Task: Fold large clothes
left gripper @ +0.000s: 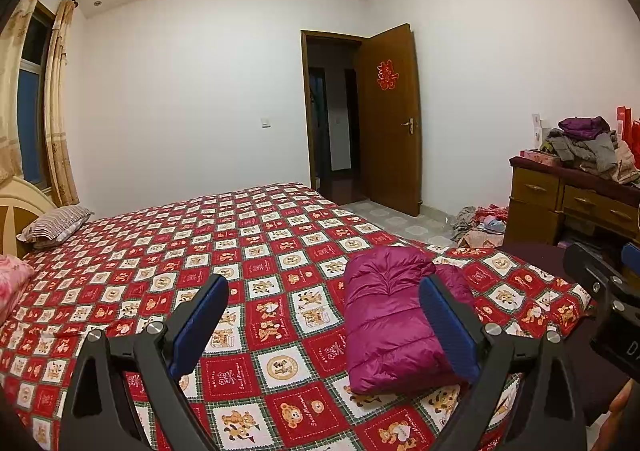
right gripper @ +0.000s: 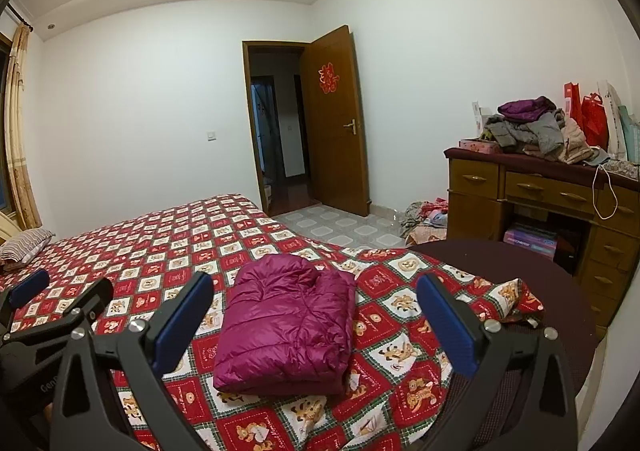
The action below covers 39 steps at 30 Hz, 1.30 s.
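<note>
A folded magenta quilted puffer jacket [right gripper: 284, 325] lies near the corner of the red-and-white bear-patterned checked bedspread [left gripper: 248, 251], while the left gripper [left gripper: 324, 325] and right gripper [right gripper: 316, 325] hover above it, both spread wide and empty.

An open wooden door [right gripper: 334, 119] stands beyond a striped pillow [left gripper: 56, 227] and a wooden dresser [right gripper: 536, 203]

Left claw [left gripper: 324, 315] and right claw [right gripper: 314, 315] both gape wide, empty.
</note>
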Available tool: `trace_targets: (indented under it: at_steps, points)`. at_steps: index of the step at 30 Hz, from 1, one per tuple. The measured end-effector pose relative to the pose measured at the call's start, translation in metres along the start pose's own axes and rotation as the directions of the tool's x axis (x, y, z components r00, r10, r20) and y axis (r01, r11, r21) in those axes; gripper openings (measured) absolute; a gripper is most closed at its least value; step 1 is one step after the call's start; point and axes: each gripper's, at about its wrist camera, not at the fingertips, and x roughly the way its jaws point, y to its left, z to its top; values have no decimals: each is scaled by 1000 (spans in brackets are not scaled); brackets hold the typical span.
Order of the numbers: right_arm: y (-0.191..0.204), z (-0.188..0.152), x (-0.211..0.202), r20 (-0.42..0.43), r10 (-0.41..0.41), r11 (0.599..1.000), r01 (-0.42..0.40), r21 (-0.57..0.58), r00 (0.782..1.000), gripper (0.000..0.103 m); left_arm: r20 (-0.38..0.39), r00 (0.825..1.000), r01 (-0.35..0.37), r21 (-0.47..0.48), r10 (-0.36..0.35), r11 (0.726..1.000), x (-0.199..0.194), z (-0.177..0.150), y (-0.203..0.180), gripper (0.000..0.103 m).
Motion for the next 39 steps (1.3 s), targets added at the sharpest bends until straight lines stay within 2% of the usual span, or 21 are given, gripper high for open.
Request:
trace_targets:
  at_steps: [13, 17, 25, 28, 32, 39]
  points:
    - [-2, -1, -1, 6, -6, 1000, 6, 1, 1000, 103, 10, 1000, -5, 0, 5, 1000, 2, 2, 1, 96]
    - [-3, -2, -2, 4, -13, 1000, 13, 2, 1000, 103, 5, 1000, -28, 8, 28, 1000, 9, 1, 2, 96]
    - [-4, -5, -1, -7, -19, 1000, 19, 10, 1000, 103, -117, 993, 23, -68, -31, 997, 37, -4, 13, 96]
    - [-4, -6, 1, -14, -17, 1000, 17, 8, 1000, 103, -118, 992, 38, -76, -47, 996, 40, -7, 14, 96]
    - [-4, -8, 5, -27, -14, 1000, 14, 10, 1000, 103, -97, 995, 5, -64, -11, 998, 40, -9, 14, 96]
    - [-2, -10, 11, -49, -12, 1000, 12, 14, 999, 103, -129, 992, -9, -66, 0, 998, 50, -11, 18, 96]
